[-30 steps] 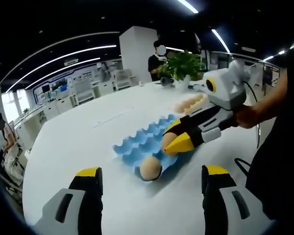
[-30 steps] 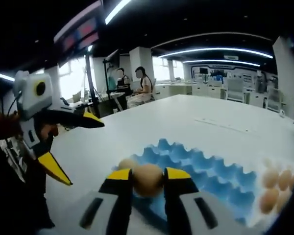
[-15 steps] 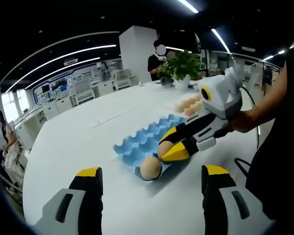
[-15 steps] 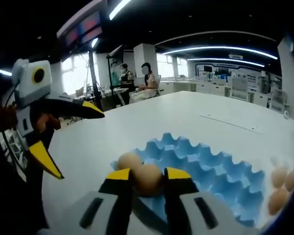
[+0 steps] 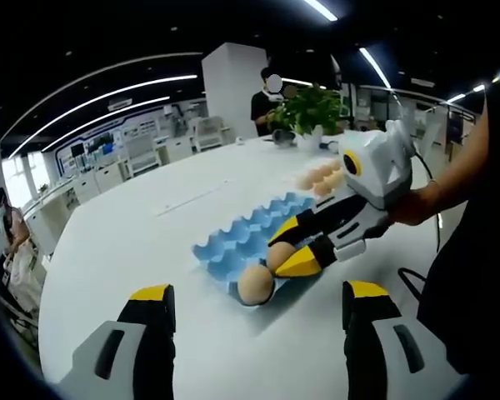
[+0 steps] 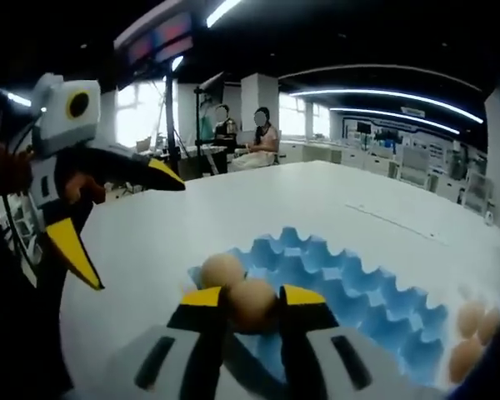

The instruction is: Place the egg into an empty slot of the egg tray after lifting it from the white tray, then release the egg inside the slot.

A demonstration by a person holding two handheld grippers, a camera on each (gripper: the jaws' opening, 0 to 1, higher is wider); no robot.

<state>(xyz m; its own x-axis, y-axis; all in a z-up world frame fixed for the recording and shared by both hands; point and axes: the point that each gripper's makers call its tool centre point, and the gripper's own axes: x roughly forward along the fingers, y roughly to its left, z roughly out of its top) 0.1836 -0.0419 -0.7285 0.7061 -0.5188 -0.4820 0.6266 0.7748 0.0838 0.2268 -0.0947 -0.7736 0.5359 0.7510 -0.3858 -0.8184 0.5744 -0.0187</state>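
Here the right gripper [image 6: 252, 302], jaws closed on the egg [image 6: 252, 300], lowers it over the blue egg tray [image 6: 358, 292] beside a seated egg [image 6: 222, 271]; next, seat and release, left gripper [image 5: 254, 300] wide.

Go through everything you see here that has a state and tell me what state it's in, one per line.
Right gripper: shut on an egg, low over the tray.
Held egg: gripped between the jaws, not released.
Second egg: seated in a corner slot.
Blue egg tray: most slots empty.
Left gripper: open, holding nothing.
Eggs on the white tray: waiting, untouched.
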